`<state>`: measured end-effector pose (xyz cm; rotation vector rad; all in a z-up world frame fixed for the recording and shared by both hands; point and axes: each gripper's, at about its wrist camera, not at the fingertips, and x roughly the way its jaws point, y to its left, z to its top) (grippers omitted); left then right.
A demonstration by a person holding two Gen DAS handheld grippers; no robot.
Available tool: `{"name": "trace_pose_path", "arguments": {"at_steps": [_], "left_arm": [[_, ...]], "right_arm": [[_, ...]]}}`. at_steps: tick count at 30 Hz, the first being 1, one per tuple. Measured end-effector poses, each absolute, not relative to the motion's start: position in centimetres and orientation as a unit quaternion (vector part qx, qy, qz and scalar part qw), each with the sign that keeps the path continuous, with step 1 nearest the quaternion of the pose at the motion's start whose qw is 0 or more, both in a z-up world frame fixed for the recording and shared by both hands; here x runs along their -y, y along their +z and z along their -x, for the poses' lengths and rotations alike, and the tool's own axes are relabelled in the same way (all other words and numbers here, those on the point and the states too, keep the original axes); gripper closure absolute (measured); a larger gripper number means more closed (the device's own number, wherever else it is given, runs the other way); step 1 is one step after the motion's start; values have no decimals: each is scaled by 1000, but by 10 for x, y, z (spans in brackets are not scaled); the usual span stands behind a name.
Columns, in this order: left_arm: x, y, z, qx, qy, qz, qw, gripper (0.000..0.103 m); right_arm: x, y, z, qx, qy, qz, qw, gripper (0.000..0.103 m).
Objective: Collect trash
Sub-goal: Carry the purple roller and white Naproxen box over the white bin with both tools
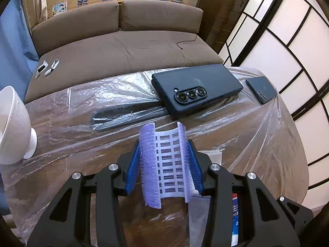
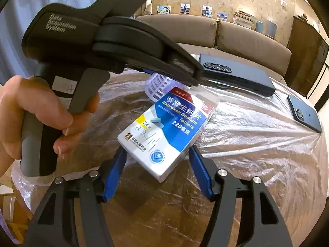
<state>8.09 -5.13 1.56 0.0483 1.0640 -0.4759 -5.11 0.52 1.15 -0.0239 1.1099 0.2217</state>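
A: Start big. What carries everything?

B: A round counter [image 1: 257,144] under crinkled clear plastic film. Two dark phones lie along its far edge, the larger phone [image 1: 197,88] inward of the smaller phone [image 1: 261,89], and a white bowl [image 1: 14,123] stands at the left edge.

A: And the trash?

B: Two pieces, both near the middle toward the near edge. A medicine box [image 2: 164,135], blue and white, sits tilted between the fingers of the right tool [image 2: 158,170]. Its jaws stand spread on either side and seem not to be pressing it yet. A lilac hair roller [image 1: 164,162] is pinched in the left tool [image 1: 164,164], whose blue pads bend it inward.

A: So which step is this?

B: I'd judge gathering: the roller is in hand, the box is being lined up.

A: Next move?

B: Probably closing the right tool squarely on the box's long sides, since the tilt could let it twist out. No bin shows in either view.
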Motion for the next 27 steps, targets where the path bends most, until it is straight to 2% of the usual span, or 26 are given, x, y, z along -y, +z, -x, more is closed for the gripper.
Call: {"name": "trace_pose_path", "arguments": {"at_steps": [4, 6, 8, 16, 18, 20, 21, 23, 27], "left_arm": [[44, 16, -78, -499, -214, -16, 840, 58], [40, 17, -77, -495, -205, -16, 844, 58], [36, 18, -76, -492, -196, -17, 848, 58], [19, 15, -75, -491, -169, -21, 854, 58], [14, 14, -75, -491, -164, -19, 855, 58], [11, 14, -74, -491, -160, -19, 856, 58], [10, 14, -73, -491, -160, -19, 856, 58], [6, 14, -71, -490, -156, -21, 857, 58], [4, 14, -65, -486, -154, -26, 860, 58]], "right_arm": [[-6, 11, 55, -529, 95, 8, 844, 43], [-5, 11, 56, -529, 84, 4, 844, 35], [-3, 13, 57, -524, 80, -11, 848, 17], [-20, 10, 39, -526, 75, 0, 847, 16], [-23, 8, 35, -528, 72, 7, 846, 22], [-25, 7, 31, -530, 68, 14, 845, 39], [-24, 6, 30, -533, 67, 14, 843, 43], [-21, 5, 30, -535, 64, 9, 842, 48], [-10, 5, 27, -533, 62, -4, 844, 53]]}}
